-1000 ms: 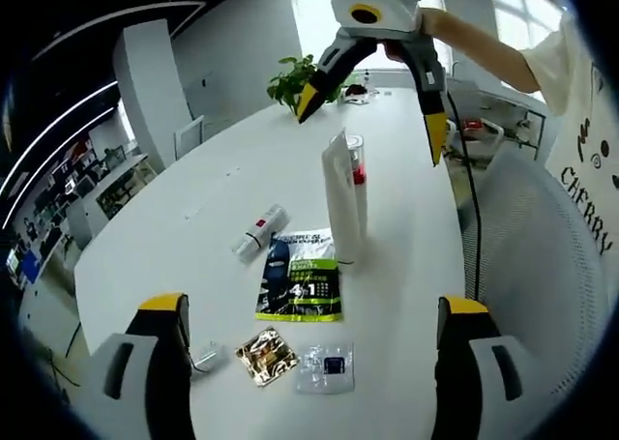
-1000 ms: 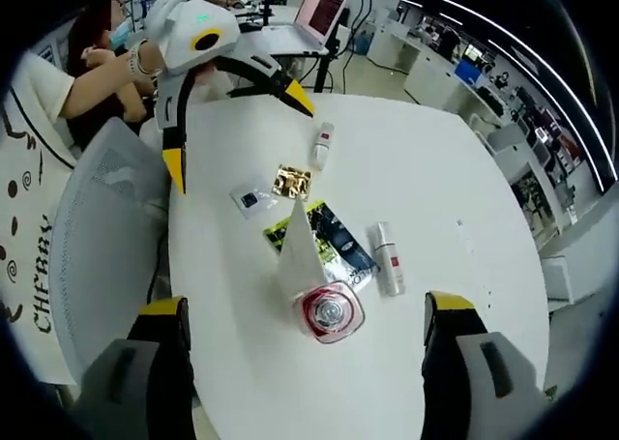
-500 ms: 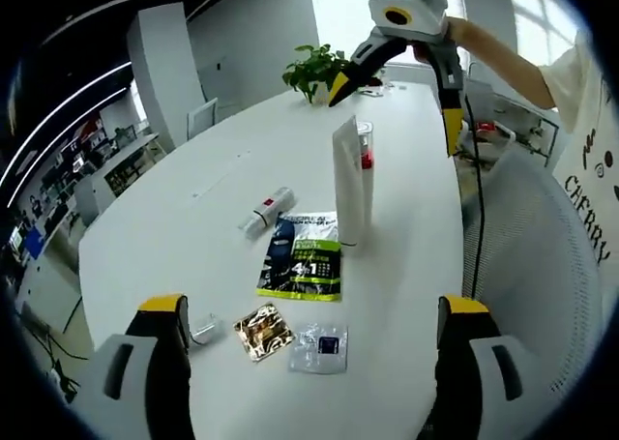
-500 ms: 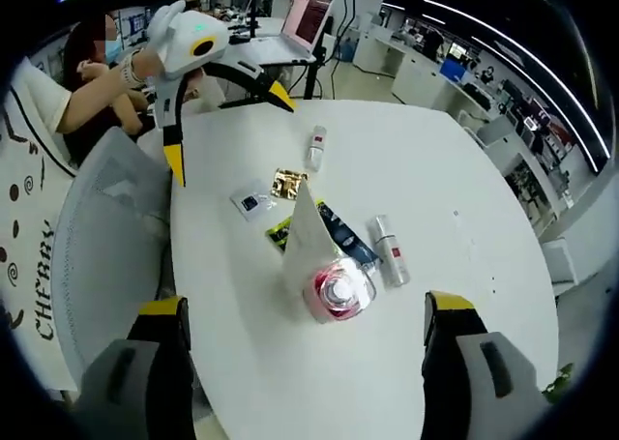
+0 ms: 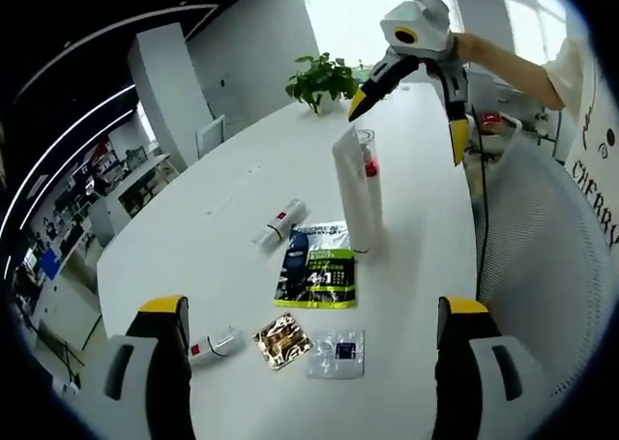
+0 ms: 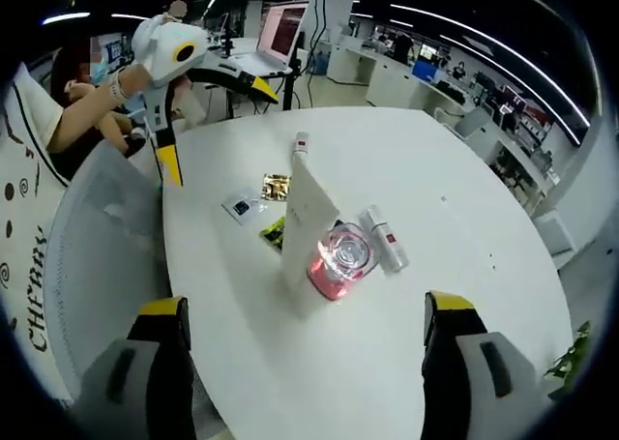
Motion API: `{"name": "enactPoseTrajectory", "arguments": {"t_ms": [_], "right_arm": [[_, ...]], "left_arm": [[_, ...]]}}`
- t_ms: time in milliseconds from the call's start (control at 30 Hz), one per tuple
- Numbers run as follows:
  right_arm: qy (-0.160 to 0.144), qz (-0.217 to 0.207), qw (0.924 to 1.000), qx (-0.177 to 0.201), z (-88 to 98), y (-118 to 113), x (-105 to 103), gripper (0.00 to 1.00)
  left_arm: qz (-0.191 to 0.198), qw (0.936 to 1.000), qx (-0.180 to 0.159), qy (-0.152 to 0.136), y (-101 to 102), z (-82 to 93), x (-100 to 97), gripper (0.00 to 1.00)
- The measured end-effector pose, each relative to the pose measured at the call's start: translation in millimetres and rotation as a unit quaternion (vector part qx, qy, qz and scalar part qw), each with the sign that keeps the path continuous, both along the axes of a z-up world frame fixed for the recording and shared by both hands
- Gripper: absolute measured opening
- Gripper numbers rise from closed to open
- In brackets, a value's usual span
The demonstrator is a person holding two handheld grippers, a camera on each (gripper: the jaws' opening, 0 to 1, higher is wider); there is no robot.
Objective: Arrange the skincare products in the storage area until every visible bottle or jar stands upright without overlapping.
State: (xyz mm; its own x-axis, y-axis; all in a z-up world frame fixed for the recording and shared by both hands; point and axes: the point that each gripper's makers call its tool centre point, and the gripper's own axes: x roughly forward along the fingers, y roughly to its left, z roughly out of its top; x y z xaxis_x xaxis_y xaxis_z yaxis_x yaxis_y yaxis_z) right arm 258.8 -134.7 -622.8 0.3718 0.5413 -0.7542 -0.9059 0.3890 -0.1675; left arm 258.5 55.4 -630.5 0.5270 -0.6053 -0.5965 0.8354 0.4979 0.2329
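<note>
A white table (image 5: 222, 218) carries an upright white tube (image 5: 352, 190), two lying bottles (image 5: 280, 222), and flat sachets (image 5: 315, 278).

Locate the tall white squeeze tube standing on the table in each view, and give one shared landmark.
Left gripper view: the tall white squeeze tube stands upright right of centre, above the green and black sachet.
Right gripper view: the tube stands near centre, left of the clear pink-based bottle.
Shared landmark: the gold foil packet.
</note>
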Motion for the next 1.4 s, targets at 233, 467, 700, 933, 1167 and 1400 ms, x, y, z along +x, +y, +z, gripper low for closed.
{"name": "enactPoseTrajectory", "arguments": {"t_ms": [233, 467, 700, 933, 1167, 1400], "right_arm": [[-0.008, -0.015, 0.9998, 0.013, -1.7, -6, 4, 1.0], [-0.01, -0.023, 0.9993, 0.027, -5.2, -5, -3, 1.0], [-0.007, -0.033, 0.9986, 0.04, -5.6, -1, -13, 0.94], [-0.01, -0.047, 0.9974, 0.053, -4.5, 1, -23, 0.87], [0.009, -0.059, 0.9959, 0.068, -11.7, 0, -30, 0.76], [0.013, -0.064, 0.994, 0.088, -13.4, 3, -36, 0.68]], "left_arm": [[0.011, 0.9999, -0.004, 0.003, 7, 1.0, 0.2, 0.99], [0.01, 0.9999, 0.004, 0.009, 9, -2.9, -1.9, 0.99], [0.008, 0.9999, 0.008, 0.011, 13, -4.6, -0.1, 0.99], [0.009, 0.9998, 0.012, 0.011, 19, -6.3, 3.1, 0.99], [0.009, 0.9996, 0.023, 0.014, 25, -11.4, 6.6, 0.99], [-0.005, 0.999, 0.043, 0.014, 30, -20.2, 14.9, 0.99]]}}
